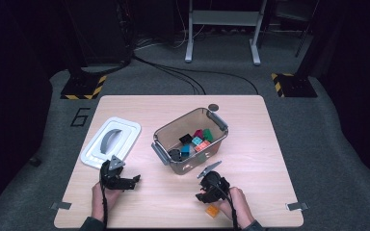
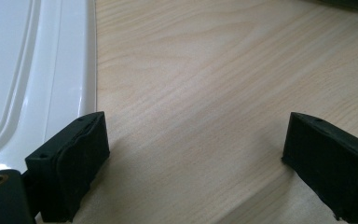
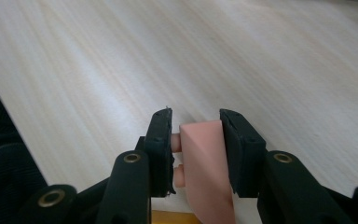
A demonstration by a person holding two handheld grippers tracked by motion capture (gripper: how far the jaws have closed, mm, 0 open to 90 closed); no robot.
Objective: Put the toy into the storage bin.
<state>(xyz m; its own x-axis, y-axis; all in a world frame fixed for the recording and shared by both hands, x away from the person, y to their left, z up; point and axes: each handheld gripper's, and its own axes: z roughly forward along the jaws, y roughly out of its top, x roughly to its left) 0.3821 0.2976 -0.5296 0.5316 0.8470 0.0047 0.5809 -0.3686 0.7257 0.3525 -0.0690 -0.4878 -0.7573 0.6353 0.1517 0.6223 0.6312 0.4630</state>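
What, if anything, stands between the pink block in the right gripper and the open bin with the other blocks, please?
Nothing visible does. The right gripper is shut on the pink block, and bare table lies between it and the bin. The bin is open on top; its near wall is all the block must clear. The white lid lies off to the left.

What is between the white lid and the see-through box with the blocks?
Nothing: bare table lies between the white lid and the clear box in the high view.
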